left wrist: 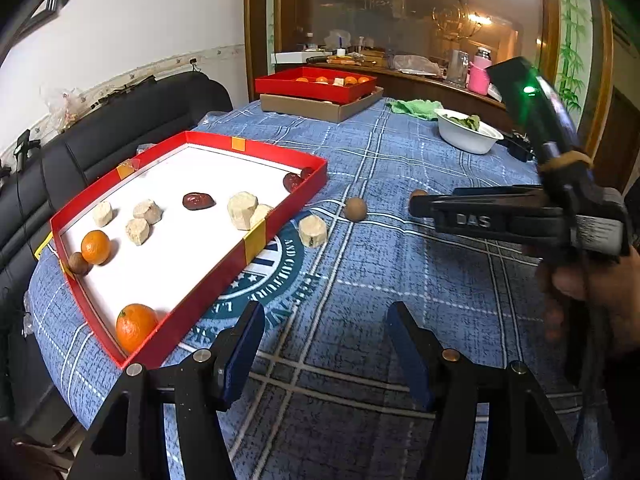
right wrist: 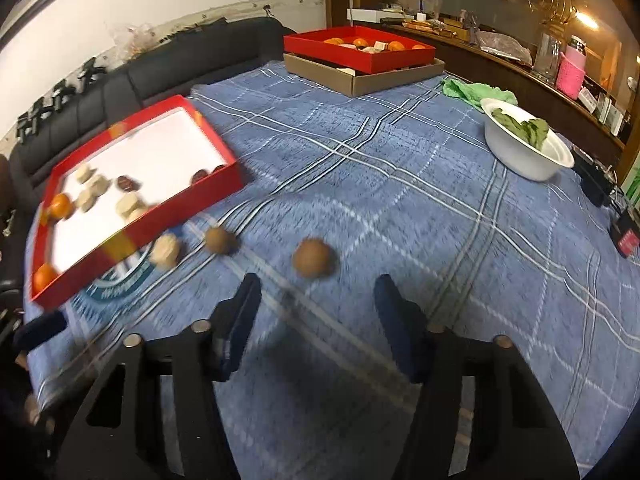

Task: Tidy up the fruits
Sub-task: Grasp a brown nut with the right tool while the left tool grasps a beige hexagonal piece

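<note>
A red tray [left wrist: 286, 206] with a white floor lies at the left on the blue checked cloth. It holds two oranges [left wrist: 95, 246], dark red dates [left wrist: 198, 201], several pale chunks and a brown nut. On the cloth beside it lie a pale chunk [left wrist: 313, 231] and a brown nut [left wrist: 355, 209]. My left gripper [left wrist: 326, 332] hangs open over bare cloth near the tray's corner. In the right wrist view, which is blurred, my right gripper [right wrist: 319, 292] is open, and a second brown nut [right wrist: 314, 258] lies just beyond its tips. The first nut [right wrist: 219, 240] sits further left.
A second red tray [left wrist: 316, 90] with oranges rests on a cardboard box at the far edge. A white bowl [right wrist: 524, 152] of green leaves and a green rag [right wrist: 476, 92] stand at the right. A black sofa [left wrist: 120, 120] borders the left side. A person's hand [left wrist: 592, 280] holds the right gripper.
</note>
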Tool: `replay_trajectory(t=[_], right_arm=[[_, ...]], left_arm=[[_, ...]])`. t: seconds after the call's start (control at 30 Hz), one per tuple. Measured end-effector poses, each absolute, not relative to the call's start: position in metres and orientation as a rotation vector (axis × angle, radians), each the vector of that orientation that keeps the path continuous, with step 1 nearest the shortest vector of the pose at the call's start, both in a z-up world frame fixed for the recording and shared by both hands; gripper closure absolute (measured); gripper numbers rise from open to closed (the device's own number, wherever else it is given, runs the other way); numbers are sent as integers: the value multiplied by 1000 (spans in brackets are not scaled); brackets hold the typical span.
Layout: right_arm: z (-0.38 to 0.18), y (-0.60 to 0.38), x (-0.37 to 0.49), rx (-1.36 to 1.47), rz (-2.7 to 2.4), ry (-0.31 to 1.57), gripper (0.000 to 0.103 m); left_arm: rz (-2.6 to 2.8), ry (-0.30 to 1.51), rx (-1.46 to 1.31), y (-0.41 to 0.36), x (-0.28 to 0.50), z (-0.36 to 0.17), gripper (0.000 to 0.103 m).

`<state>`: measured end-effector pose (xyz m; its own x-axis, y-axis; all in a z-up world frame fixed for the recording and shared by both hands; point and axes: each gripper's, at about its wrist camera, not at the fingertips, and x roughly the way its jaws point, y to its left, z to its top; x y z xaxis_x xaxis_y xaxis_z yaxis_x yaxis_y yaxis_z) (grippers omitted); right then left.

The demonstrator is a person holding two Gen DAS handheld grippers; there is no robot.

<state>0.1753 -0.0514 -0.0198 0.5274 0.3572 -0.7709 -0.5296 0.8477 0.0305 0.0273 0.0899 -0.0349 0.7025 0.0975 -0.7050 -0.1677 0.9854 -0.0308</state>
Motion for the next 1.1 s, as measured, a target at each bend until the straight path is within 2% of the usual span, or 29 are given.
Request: replay_trajectory(t=[0.1,0.17,0.67,0.7,0.77,0.83,1.1], right_arm=[[-26,-42,189,-216,524,884,63],[-30,-38,194,-222,526,896,79],[-16,-81,166,-120,505,875,79],[-13,-87,161,-112,508,868,79],[-9,-97,151,-105,511,856,79],[-6,-106,141,-98,516,847,79],[-12,-139,112,-63,489,868,79]], left_arm=[[159,795,-119,96,38,-37,41],[162,809,-142,99,47,-38,41],[283,950,-182,108,139,-58,42],[291,933,-183,108,141,-57,44],[310,929,-151,105,147,-59,65],[305,925,-138,101,148,-58,81],[254,915,-140,92,135,-53,81]])
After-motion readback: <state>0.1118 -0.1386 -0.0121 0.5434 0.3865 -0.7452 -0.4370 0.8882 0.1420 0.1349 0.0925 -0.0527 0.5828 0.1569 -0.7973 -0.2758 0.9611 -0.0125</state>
